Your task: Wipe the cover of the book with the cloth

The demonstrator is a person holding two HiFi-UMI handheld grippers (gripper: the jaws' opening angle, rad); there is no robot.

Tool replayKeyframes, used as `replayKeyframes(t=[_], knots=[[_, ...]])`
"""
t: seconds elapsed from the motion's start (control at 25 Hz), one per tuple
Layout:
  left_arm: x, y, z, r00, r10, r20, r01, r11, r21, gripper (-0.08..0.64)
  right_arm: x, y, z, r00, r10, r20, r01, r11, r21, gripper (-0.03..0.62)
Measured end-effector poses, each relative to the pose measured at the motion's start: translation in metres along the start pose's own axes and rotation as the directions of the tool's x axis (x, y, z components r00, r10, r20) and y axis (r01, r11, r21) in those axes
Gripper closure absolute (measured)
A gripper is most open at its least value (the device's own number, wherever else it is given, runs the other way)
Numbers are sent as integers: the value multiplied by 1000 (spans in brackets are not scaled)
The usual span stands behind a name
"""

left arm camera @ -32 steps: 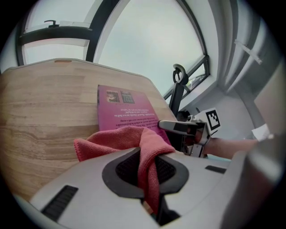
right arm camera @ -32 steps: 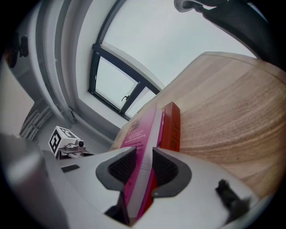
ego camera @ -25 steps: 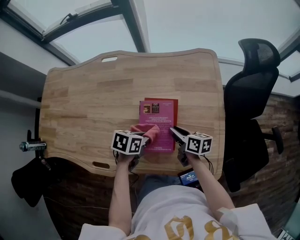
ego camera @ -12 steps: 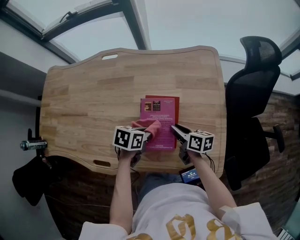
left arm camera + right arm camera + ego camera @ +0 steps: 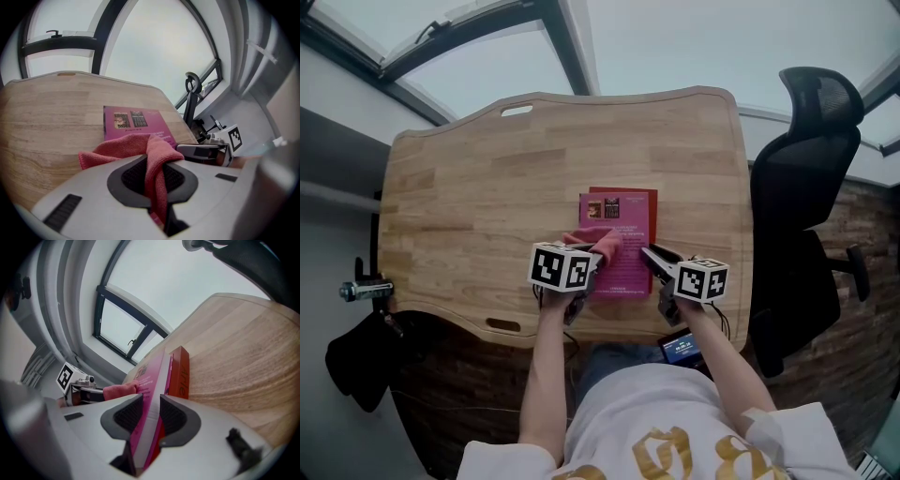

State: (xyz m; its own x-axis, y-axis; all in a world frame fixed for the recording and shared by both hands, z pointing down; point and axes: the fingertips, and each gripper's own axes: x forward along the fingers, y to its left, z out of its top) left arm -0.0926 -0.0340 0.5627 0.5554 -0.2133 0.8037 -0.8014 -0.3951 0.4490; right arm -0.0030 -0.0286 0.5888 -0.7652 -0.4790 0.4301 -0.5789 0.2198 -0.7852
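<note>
The cloth (image 5: 602, 246) has been edged slightly up the cover. On the surface (image 5: 469, 187) the book (image 5: 623, 220) is pinched by the jaws of the right gripper (image 5: 151, 413), the cloth by those of the left gripper (image 5: 152, 176). Held loosely, the book could be dragged askew.

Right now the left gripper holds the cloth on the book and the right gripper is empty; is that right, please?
The right gripper is not empty: the right gripper view shows its jaws closed on the book's edge. The left gripper does hold the cloth on the book.
</note>
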Motion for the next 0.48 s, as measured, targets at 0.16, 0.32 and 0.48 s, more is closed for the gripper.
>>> replayKeyframes(t=[0.16, 0.32, 0.48], knots=[[2, -1, 7, 1000, 5, 4, -5, 1000, 12, 515, 0, -1, -1, 1000, 3, -1, -3, 1000, 1, 471], [3, 2, 13, 1000, 4, 14, -4, 1000, 9, 515, 0, 0, -1, 1000, 6, -4, -6, 1000, 3, 471], [7, 2, 20, 1000, 13, 17, -13, 1000, 19, 515, 0, -1, 0, 1000, 11, -4, -11, 1000, 7, 471]])
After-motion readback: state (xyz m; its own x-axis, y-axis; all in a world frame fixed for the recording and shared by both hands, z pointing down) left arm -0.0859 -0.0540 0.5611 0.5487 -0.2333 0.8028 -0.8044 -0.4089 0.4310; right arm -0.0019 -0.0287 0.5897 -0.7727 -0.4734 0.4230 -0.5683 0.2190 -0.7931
